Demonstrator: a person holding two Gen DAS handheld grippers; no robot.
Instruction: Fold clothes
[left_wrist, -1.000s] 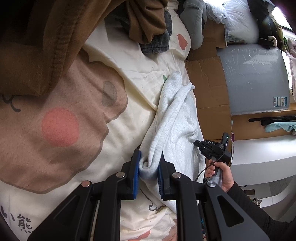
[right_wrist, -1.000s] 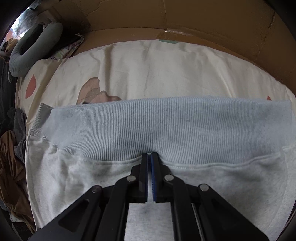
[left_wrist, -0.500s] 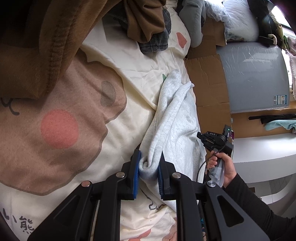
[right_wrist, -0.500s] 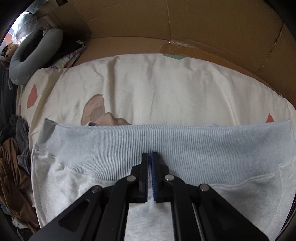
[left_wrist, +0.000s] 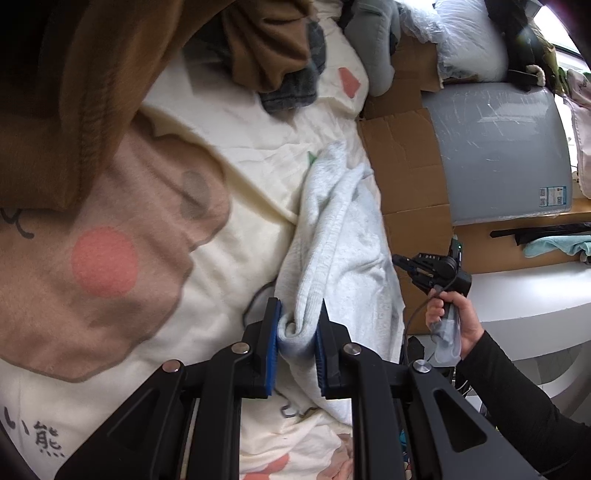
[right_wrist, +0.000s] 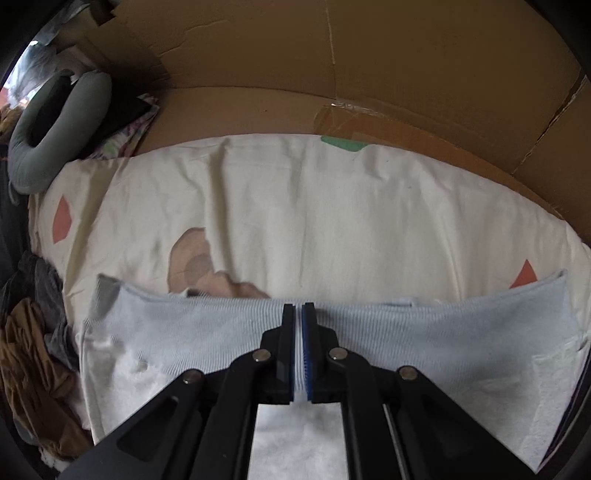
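Observation:
A pale grey sweatshirt (left_wrist: 332, 236) lies bunched lengthwise on the cream bear-print sheet (left_wrist: 221, 240), near the bed's right edge. My left gripper (left_wrist: 299, 314) is shut on a rolled, ribbed end of it, the cloth bulging between the blue pads. In the right wrist view the ribbed hem (right_wrist: 424, 332) stretches across the frame, and my right gripper (right_wrist: 299, 308) is shut on its middle, holding it above the sheet (right_wrist: 314, 221). In the left wrist view a hand (left_wrist: 450, 317) in a black sleeve holds the right gripper (left_wrist: 404, 267) beside the garment's right side.
Brown clothes (left_wrist: 273, 48) and a dark grey garment (left_wrist: 291, 92) are piled at the bed's far end. A grey neck pillow (right_wrist: 55, 129) lies in the corner. Cardboard (right_wrist: 369, 74) lines the bed's side. A grey panel (left_wrist: 495, 155) and a white ledge (left_wrist: 535, 295) stand beyond.
The right gripper has pulled the ribbed hem up and back, so more sheet shows beyond it. In the left view the right hand has drifted up. The left gripper has kept still.

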